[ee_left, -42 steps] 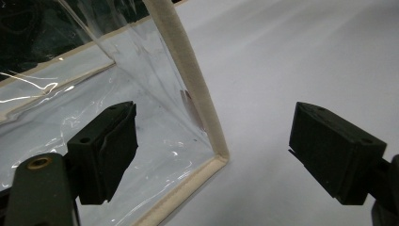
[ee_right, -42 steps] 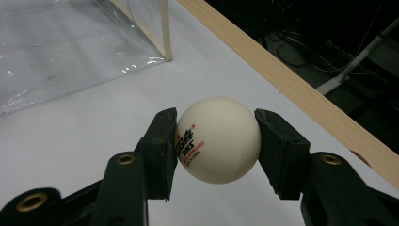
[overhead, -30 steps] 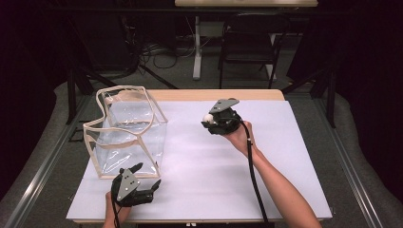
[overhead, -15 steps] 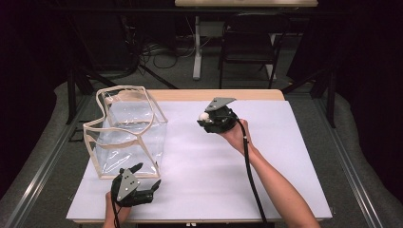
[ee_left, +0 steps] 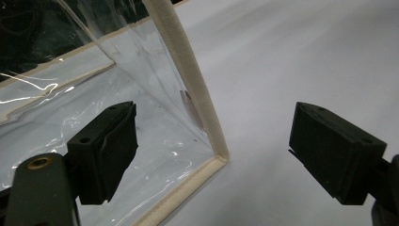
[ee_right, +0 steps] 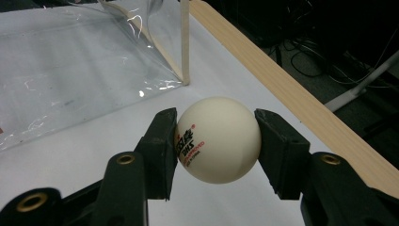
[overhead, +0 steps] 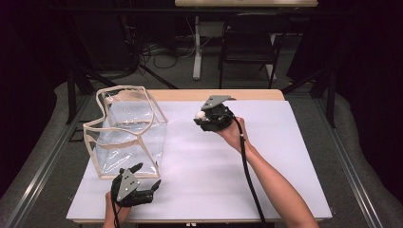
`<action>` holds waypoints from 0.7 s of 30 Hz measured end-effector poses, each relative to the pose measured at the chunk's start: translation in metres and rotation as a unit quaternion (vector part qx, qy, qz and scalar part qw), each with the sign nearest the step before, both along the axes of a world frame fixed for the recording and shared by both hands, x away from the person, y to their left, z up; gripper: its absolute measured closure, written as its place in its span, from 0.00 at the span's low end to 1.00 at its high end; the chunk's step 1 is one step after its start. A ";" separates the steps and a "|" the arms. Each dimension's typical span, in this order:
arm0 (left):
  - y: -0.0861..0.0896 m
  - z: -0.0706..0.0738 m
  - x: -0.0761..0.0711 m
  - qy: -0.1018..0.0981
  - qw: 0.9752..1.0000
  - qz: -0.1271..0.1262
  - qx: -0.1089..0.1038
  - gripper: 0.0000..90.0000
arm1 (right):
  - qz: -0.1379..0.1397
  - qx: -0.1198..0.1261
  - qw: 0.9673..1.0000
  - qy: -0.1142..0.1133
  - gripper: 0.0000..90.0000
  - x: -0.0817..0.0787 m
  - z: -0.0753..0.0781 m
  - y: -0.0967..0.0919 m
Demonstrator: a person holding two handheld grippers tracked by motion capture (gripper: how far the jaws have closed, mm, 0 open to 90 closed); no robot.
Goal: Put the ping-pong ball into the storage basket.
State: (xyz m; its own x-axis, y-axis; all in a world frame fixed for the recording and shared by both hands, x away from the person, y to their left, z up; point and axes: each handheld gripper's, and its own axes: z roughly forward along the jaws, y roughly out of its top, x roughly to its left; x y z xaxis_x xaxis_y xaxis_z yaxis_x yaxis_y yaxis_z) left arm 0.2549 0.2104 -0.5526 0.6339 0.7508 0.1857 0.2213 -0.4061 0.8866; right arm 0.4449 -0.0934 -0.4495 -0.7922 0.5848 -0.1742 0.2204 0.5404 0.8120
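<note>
Leftward by a small margin since a second ago, the right gripper (overhead: 203,118) now sits a touch closer to the clear bag (overhead: 127,130) in the high view, while the left gripper (overhead: 144,180) has kept its place at the table's near edge. Raised over the white mat (overhead: 285,156), the right gripper pinches a white ping-pong ball (ee_right: 218,140) between its two black jaws; in the right gripper view the pads press the ball from either side, red print showing on its left face. The ball is off the table surface, near the far wooden edge of the table (overhead: 237,95) and well to the right of the bag.

At the near left corner of the mat, the left gripper's jaws stand spread wide with nothing gripped. In the left gripper view the bag's near bottom corner and its cream-trimmed upright edge (ee_left: 188,75) sit between the open jaws, and the pads do not touch them. The bag stands upright, its top open, on the left side of the mat. A black cable (overhead: 247,171) trails from the right gripper along the person's forearm.
</note>
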 end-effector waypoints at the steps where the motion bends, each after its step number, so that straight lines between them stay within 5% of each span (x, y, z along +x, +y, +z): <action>1: 0.000 0.000 0.000 0.000 1.000 0.000 0.001 0.18 | 0.002 -0.001 1.000 -0.001 0.57 0.000 0.000 0.001; 21: 0.000 0.000 0.000 0.000 1.000 0.000 0.001 0.18 | 0.011 -0.001 1.000 -0.003 0.57 0.002 0.009 0.011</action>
State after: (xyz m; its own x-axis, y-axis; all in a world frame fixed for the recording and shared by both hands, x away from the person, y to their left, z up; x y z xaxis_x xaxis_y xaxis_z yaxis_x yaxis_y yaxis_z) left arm 0.2550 0.2104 -0.5527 0.6340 0.7505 0.1863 0.2217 -0.4073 0.8860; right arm 0.4470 -0.0820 -0.4407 -0.8032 0.5674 -0.1813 0.2033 0.5473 0.8119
